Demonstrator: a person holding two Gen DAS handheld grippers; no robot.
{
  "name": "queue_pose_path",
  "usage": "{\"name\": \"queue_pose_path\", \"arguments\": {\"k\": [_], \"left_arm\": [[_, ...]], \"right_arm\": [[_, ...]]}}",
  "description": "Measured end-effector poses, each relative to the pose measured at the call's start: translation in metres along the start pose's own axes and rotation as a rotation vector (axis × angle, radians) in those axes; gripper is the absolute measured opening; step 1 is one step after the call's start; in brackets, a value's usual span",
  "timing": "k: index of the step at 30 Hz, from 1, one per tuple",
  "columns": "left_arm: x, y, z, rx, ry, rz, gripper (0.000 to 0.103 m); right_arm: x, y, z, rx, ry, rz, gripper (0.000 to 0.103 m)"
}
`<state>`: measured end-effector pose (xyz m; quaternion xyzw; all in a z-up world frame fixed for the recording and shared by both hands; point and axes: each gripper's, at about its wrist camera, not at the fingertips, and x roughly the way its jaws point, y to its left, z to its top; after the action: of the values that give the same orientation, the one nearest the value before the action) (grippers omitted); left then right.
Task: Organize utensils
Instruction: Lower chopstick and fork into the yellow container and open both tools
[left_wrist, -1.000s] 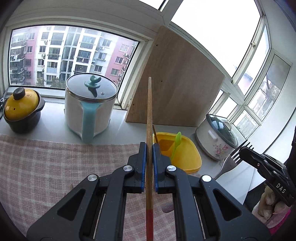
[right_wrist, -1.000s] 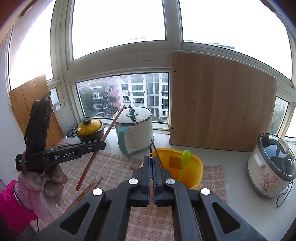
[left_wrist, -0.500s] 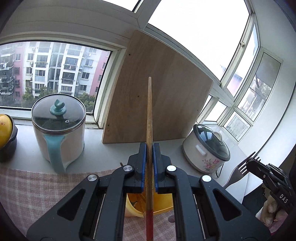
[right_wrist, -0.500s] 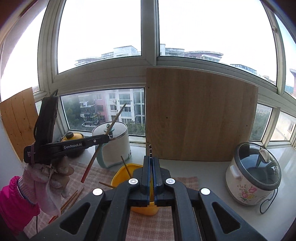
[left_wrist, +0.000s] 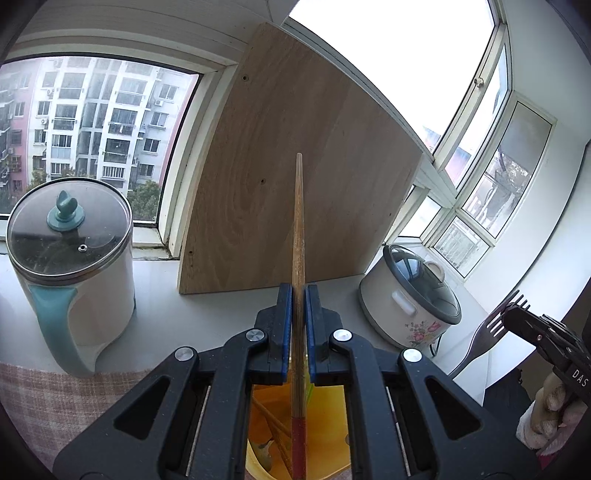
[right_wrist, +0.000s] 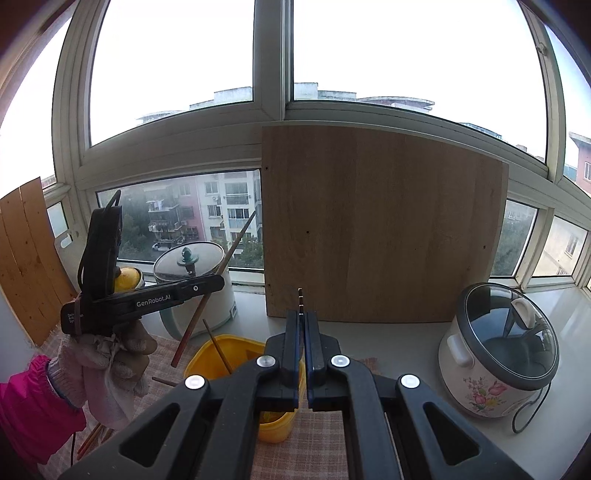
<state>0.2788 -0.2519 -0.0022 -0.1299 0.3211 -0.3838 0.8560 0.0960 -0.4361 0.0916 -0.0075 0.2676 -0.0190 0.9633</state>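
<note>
My left gripper (left_wrist: 299, 295) is shut on a wooden chopstick (left_wrist: 298, 236) with a red lower end, held upright over the yellow bin (left_wrist: 325, 428). The bin holds other chopsticks. In the right wrist view the left gripper (right_wrist: 207, 286) holds the chopstick (right_wrist: 218, 277) tilted above and left of the yellow bin (right_wrist: 236, 347). My right gripper (right_wrist: 303, 317) is shut on a metal fork, seen edge-on with its tines (right_wrist: 301, 295) poking out. The fork (left_wrist: 495, 328) shows in the left wrist view at the right, in the right gripper (left_wrist: 517, 312).
A white and teal kettle (left_wrist: 74, 266) stands left of the bin, a flowered rice cooker (right_wrist: 498, 350) right of it. A wooden board (right_wrist: 380, 225) leans on the window behind. Loose chopsticks (right_wrist: 92, 439) lie on the checked cloth (left_wrist: 48, 406). A yellow pot (right_wrist: 127, 280) sits far left.
Both grippers moved forward and to the right, toward the bin; my left gripper with the chopstick now hangs over the bin. The right gripper has risen with the fork.
</note>
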Motion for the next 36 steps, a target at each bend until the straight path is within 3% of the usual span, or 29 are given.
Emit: {"name": "queue_pose_path", "arguments": {"k": [7, 17, 36], "left_arm": [[0.016, 0.014, -0.006, -0.026, 0.016, -0.029, 0.005], [0.017, 0.010, -0.015, 0.017, 0.029, -0.041, 0.005], [0.008, 0.004, -0.022, 0.052, 0.070, -0.048, 0.005]], "right_arm": [[0.024, -0.006, -0.006, 0.007, 0.036, 0.003, 0.000], [0.043, -0.002, -0.010, -0.001, 0.073, 0.005, 0.000], [0.050, 0.006, -0.016, -0.022, 0.096, 0.035, 0.001]]}}
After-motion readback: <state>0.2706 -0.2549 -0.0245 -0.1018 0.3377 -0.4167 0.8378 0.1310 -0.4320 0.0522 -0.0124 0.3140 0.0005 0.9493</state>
